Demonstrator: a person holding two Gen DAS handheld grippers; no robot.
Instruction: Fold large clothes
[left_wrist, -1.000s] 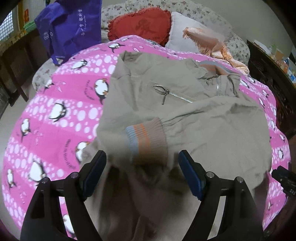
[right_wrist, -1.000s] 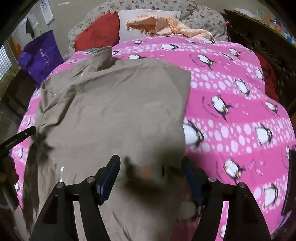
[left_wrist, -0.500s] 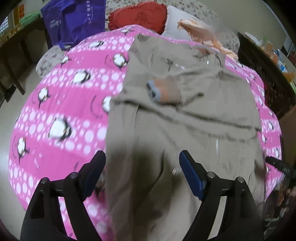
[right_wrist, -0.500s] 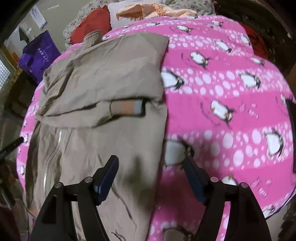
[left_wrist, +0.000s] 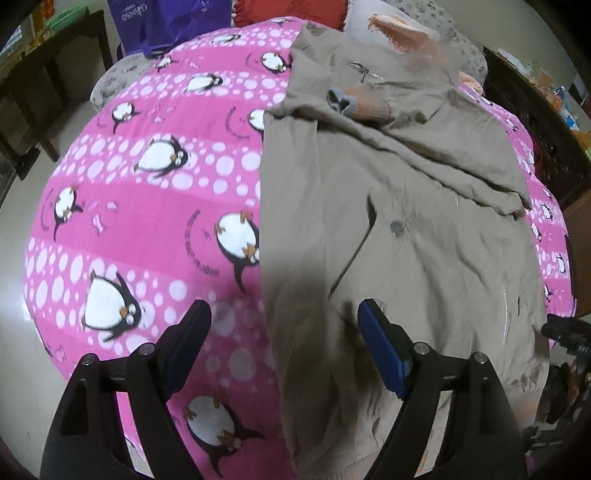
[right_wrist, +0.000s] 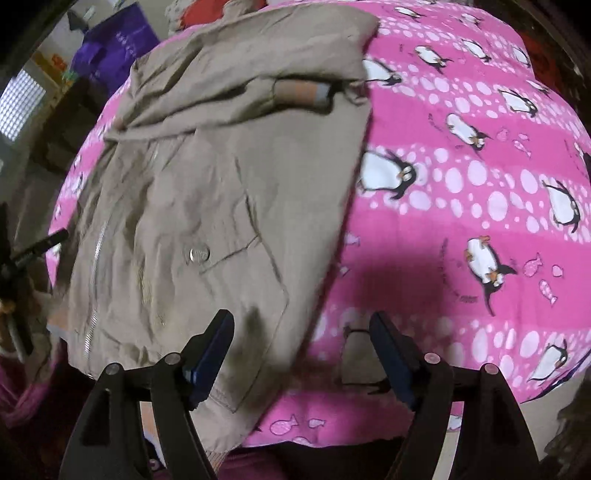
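We have the tan jacket (left_wrist: 399, 229) lying front-up on the bed's pink penguin blanket (left_wrist: 147, 192), both sleeves folded across the chest so the striped cuff (left_wrist: 364, 103) rests near the zipper. Our left hand-held gripper (left_wrist: 284, 339) hovers over the jacket's near left edge, jaws wide and nothing between them but air above cloth. Our right hand-held gripper (right_wrist: 301, 345) hangs over the near right corner by the hem (right_wrist: 221, 398), also empty, with its jaws opening a little wider. The next step looks to be taking the bottom corners and folding the hem up toward the collar. To do it well, we should drop each gripper straight onto its own corner, pinch all layers of cloth (the pocket flap (right_wrist: 236, 251) and zipper side included), close both together, then lift evenly so the fold stays square and the sleeves are not dragged loose.
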